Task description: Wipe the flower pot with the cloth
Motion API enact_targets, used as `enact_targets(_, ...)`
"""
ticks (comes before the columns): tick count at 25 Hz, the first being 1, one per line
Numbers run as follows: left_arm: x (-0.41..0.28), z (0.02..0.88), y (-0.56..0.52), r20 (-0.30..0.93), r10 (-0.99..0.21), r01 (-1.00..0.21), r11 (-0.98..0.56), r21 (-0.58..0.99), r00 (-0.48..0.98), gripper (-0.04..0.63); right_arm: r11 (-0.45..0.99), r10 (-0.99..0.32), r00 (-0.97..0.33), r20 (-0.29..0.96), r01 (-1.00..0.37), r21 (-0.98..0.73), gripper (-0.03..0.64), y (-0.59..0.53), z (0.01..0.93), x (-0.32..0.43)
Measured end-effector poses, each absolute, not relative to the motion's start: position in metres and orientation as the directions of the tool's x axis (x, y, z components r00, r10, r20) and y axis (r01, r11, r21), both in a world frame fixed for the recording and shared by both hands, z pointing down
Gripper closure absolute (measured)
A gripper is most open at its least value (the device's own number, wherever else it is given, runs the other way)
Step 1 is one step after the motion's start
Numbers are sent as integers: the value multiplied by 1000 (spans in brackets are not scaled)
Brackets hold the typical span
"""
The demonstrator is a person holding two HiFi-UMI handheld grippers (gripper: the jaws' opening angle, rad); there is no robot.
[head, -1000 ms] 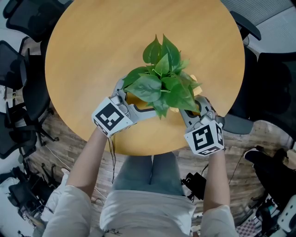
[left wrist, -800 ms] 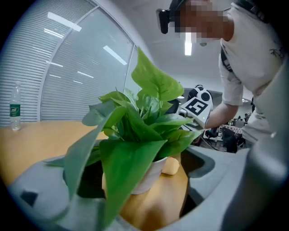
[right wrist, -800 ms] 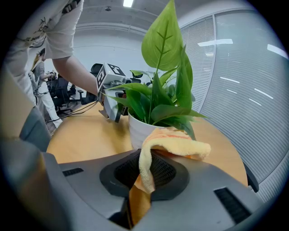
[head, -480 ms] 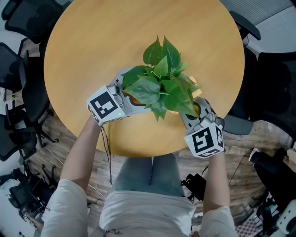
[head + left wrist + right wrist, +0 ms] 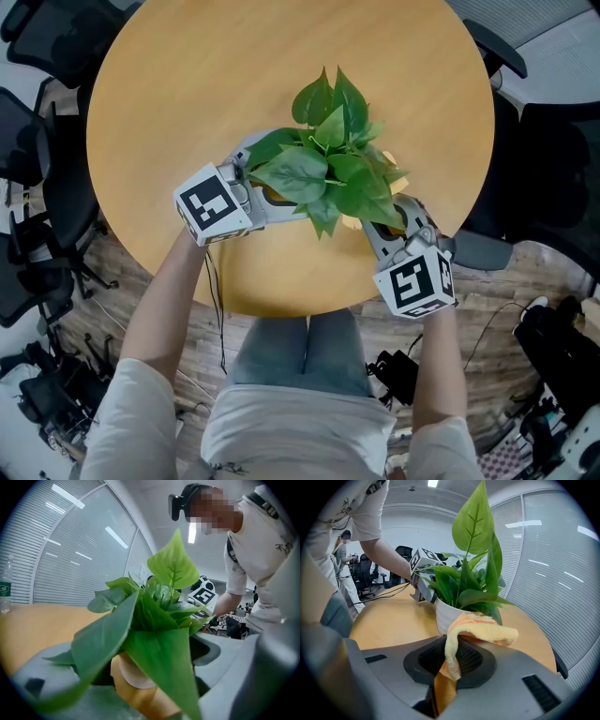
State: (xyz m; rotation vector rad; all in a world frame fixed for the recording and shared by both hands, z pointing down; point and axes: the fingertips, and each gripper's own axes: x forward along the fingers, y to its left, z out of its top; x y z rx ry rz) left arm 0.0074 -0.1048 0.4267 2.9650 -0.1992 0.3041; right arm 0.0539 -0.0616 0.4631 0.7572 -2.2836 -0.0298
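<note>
The flower pot (image 5: pixel 449 616), one white pot, is set on the near half of the one round wooden table (image 5: pixel 281 66), and from above it is almost wholly covered by the broad green leaves of the single plant (image 5: pixel 328 169) rooted in it. Two grippers are held at it, one on each side, each carrying one cube with square markers. The left gripper (image 5: pixel 258 183) is placed at the pot's left side with its jaws spread wide. These jaws have just been closing a little. The pot is seen between them, but no pad is seen to press on it, so nothing is gripped there. The right gripper (image 5: pixel 397 217) is brought in from the near right, and its jaws are clamped on the one cloth (image 5: pixel 480 629), a yellow-orange piece. The cloth's free end is folded forward and laid close against the pot's near right side, just under the leaves. One bottle (image 5: pixel 4 590) with a green label is seen far off at the left. Several black office chairs (image 5: pixel 42 141) are stood around the table.
</note>
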Motion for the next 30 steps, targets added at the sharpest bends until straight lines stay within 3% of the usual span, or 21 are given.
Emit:
enact_targets(8,8,429,-105,214,-124,-156,-977,142,969,120,772,-590,-514,623,-585,248,571,-89,460,86)
enact_targets(16,7,429,-106,211,-142,-176,-973,152,967,120,796,-579,-526,623,-530,293,571,-109,454,62)
enact_targets(30,4,431,-107,247,-267,-312,-936,162,931,121,788,-586,-523,619,-545,287,571,-96,453,55)
